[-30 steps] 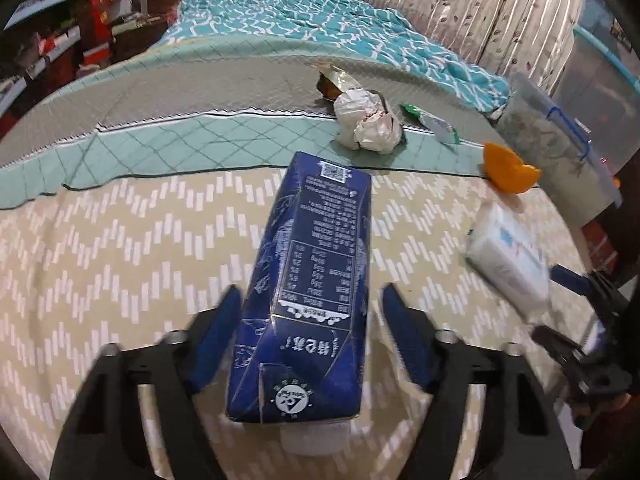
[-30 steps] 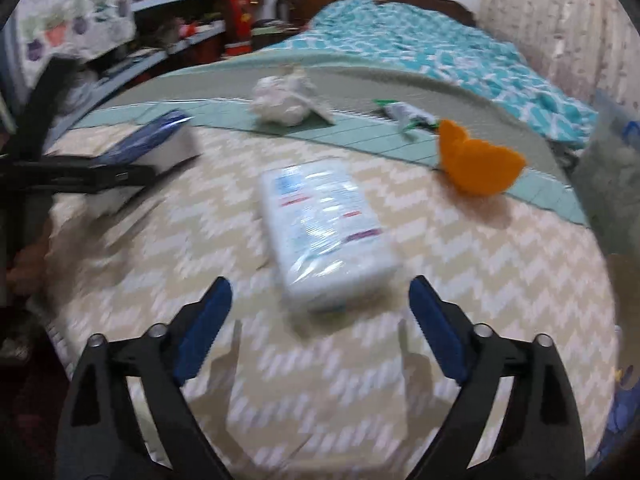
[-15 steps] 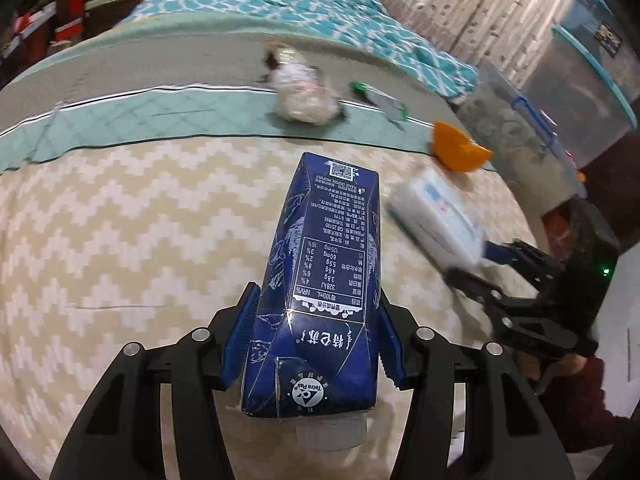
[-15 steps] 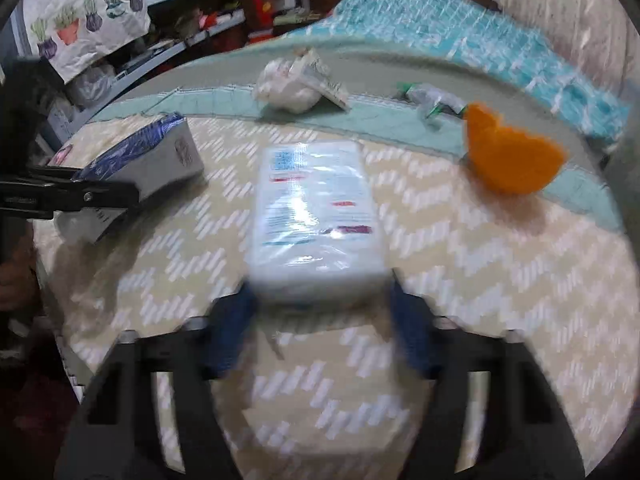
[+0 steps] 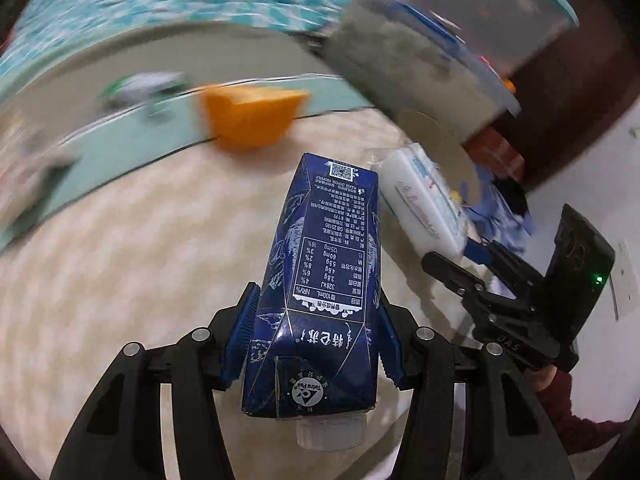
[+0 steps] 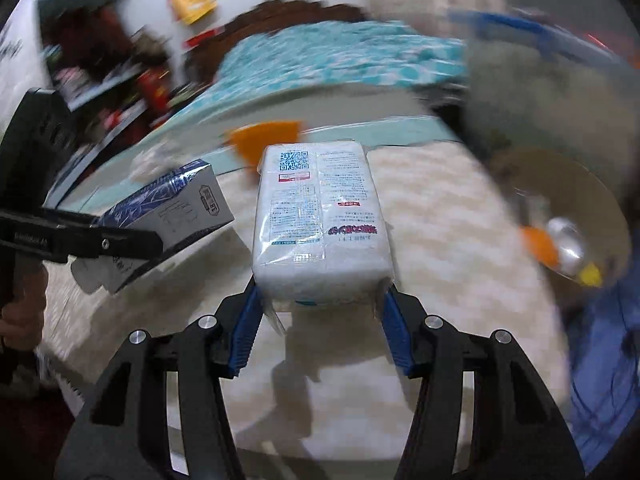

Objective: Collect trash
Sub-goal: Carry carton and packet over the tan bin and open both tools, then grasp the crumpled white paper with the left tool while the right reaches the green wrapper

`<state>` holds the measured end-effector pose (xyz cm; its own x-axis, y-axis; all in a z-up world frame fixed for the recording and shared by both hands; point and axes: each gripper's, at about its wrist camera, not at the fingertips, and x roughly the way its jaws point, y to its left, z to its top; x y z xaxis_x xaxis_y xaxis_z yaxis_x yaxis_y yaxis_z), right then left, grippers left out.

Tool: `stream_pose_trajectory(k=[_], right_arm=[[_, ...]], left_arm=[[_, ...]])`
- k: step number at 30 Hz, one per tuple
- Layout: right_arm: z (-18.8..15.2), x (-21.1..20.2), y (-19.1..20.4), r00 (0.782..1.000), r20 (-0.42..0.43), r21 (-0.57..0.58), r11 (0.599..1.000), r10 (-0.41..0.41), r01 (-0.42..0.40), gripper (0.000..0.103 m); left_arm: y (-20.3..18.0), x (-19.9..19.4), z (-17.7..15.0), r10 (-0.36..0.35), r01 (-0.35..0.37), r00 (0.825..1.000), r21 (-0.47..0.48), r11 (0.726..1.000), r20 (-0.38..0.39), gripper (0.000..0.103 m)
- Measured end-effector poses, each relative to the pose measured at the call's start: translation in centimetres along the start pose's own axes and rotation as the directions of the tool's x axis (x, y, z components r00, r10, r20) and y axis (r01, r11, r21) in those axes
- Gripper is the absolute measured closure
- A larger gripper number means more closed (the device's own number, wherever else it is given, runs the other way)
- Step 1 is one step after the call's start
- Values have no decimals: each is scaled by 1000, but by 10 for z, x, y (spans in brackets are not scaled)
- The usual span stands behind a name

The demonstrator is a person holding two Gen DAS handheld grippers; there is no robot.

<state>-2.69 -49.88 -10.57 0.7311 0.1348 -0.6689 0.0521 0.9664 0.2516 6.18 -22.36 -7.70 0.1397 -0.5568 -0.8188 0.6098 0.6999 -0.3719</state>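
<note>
My left gripper [image 5: 316, 340] is shut on a dark blue milk carton [image 5: 324, 280] and holds it above the bed's zigzag cover [image 5: 140, 248]. My right gripper [image 6: 322, 324] is shut on a white plastic-wrapped tissue pack [image 6: 320, 216], lifted off the cover. In the left wrist view the tissue pack [image 5: 420, 204] and right gripper [image 5: 480, 276] are to the right of the carton. In the right wrist view the carton [image 6: 168, 216] is at left. A piece of orange peel [image 5: 252, 116] lies on the bed beyond. A blurred green-white wrapper [image 5: 144, 88] lies further left.
A round brown bin [image 6: 568, 216] with an orange scrap and foil inside is at the right, off the bed's edge. A clear plastic storage box with a blue handle [image 5: 412, 52] stands behind it. Blue cloth [image 6: 600, 360] lies on the floor at right.
Both grippers have swung to the right with their loads lifted off the cover. The bin has come into the right wrist view. The crumpled paper has slid out of sight at left.
</note>
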Motion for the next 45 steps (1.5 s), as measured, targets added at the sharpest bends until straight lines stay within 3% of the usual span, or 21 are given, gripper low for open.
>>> stream_pose_trajectory(k=[4, 10, 12, 13, 15, 18, 22, 24, 26, 28, 33, 36, 39, 42, 45], right_arm=[[3, -20, -70, 995, 47, 166, 983, -85, 76, 47], [21, -21, -143, 974, 68, 275, 942, -216, 190, 41], [26, -15, -158, 962, 77, 286, 930, -262, 230, 30], [30, -11, -167, 956, 63, 296, 920, -288, 258, 19], [29, -16, -173, 950, 77, 334, 905, -304, 262, 20], [15, -33, -166, 946, 117, 342, 907, -301, 246, 19], [1, -36, -150, 956, 133, 339, 919, -260, 202, 22], [-3, -33, -139, 970, 126, 345, 926, -208, 154, 31], [-4, -31, -126, 980, 117, 338, 934, -162, 114, 49], [2, -23, -116, 992, 93, 311, 949, -85, 52, 61], [33, 9, -108, 992, 30, 299, 945, 126, -129, 64], [52, 38, -119, 997, -19, 344, 937, 76, -65, 66], [62, 54, -118, 994, -41, 352, 933, 98, -77, 67], [62, 55, -104, 998, -45, 323, 946, 42, -25, 63], [59, 41, -85, 997, -12, 299, 952, 72, -65, 63]], left_arm=[[-57, 39, 44, -52, 57, 997, 107, 993, -49, 52], [-130, 100, 106, -55, 72, 995, 212, 975, -84, 51], [-151, 122, 126, -47, 63, 996, 212, 975, -77, 29], [-161, 133, 137, -18, 30, 998, 213, 977, -59, 21], [-166, 140, 146, 8, 1, 999, 211, 977, -38, 22], [-154, 131, 138, -48, 54, 998, 180, 982, -40, 22], [-127, 107, 120, -56, 57, 998, 156, 986, -11, 22], [-113, 98, 111, -61, 63, 998, 132, 989, -13, 26], [-101, 88, 98, -76, 78, 997, 116, 990, -18, 33], [-88, 75, 83, -87, 87, 996, 107, 990, -13, 37], [-56, 38, 45, -58, 56, 998, 109, 992, 20, 37], [-37, 22, 31, -53, 50, 998, 80, 996, 32, 37], [-10, -5, 14, -36, 33, 997, 44, 998, 69, 37], [19, -27, 0, -12, 11, 996, 3, 1000, 93, 37], [54, -50, -15, 22, -16, 993, -54, 998, 119, 37]])
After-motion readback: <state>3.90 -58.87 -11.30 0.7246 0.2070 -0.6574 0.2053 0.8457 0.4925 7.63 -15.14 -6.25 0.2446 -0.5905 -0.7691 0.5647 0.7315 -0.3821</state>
